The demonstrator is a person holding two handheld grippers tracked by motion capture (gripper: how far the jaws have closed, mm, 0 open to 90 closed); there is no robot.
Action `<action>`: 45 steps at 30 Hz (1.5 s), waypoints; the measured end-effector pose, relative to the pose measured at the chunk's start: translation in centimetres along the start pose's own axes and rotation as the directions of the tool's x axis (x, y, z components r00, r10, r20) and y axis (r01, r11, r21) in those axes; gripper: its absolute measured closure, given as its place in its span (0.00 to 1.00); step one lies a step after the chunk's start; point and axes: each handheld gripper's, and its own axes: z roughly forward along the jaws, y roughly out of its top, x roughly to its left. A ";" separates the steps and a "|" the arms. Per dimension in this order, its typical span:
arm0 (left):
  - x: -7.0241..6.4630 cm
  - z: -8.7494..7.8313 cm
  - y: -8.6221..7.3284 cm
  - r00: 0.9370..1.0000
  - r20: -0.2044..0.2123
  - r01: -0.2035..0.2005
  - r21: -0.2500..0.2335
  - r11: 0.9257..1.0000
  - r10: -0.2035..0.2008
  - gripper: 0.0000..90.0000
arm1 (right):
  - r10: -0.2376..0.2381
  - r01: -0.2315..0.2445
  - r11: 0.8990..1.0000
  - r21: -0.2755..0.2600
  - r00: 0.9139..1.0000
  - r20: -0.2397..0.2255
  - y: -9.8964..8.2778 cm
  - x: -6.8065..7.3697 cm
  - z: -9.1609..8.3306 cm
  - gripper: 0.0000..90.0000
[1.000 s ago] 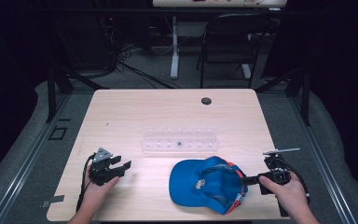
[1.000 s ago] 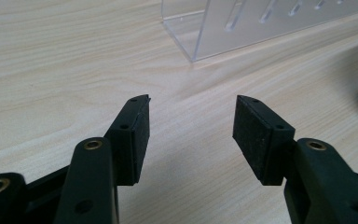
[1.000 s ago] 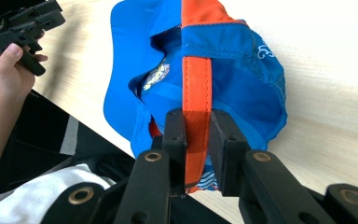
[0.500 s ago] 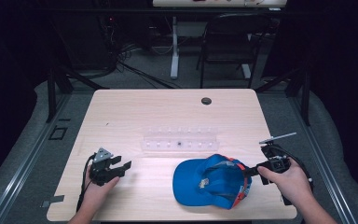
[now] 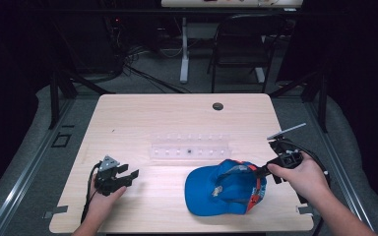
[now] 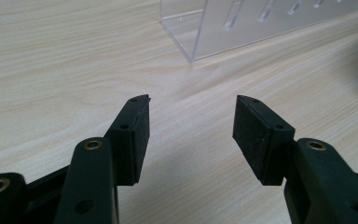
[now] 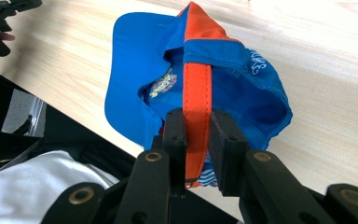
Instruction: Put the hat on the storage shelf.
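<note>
Near the table's (image 5: 142,113) front right corner, the blue cap (image 5: 211,189) lies upside down, brim toward the front edge, back end lifted off the wood by the right gripper (image 5: 267,169). Right gripper's jaws are pinched tight on the cap's orange strap (image 7: 196,102); in the right gripper view the strap runs straight up between the pads, stitched edges visible, its lower end hidden behind the jaws. Cap fabric is soft, creased cloth with orange trim; a printed label inside is too small to read, white lettering on the rim is blurred. Right hand (image 5: 300,177) wraps the gripper body, forearm cut off at the frame's bottom edge.

Left gripper (image 5: 132,175) rests near the front left corner, jaws spread wide with nothing between them, bare wood showing in the gap in the left gripper view; pads (image 6: 256,135) are flat, black, rough rubber. Left hand (image 5: 103,196) is partly hidden under the gripper.

Clear plastic rack (image 5: 189,147) sits mid-table, behind the cap and apart from it; boxy, see-through, with a row of small pegs, hard to make out from above, its far end cut off in the left gripper view. Tabletop is pale wood grain with a dark round hole (image 5: 218,106) near the back edge.
</note>
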 end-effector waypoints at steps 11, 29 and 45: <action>0.0 0.0 0.0 1.000 0.001 0.002 -0.001 1.000 -0.002 0.52 | -0.011 0.011 1.000 0.027 1.000 -0.008 1.6 0.8 -1.6 0.87; -0.1 0.1 0.0 1.000 0.002 -0.001 0.003 1.000 0.001 0.52 | -0.007 0.006 1.000 0.025 0.999 0.036 3.2 2.8 -4.2 0.87; 0.0 0.0 0.0 1.000 0.008 0.002 0.013 1.000 -0.003 0.52 | 0.047 -0.044 0.999 0.029 0.994 -0.099 4.9 4.1 -5.9 0.87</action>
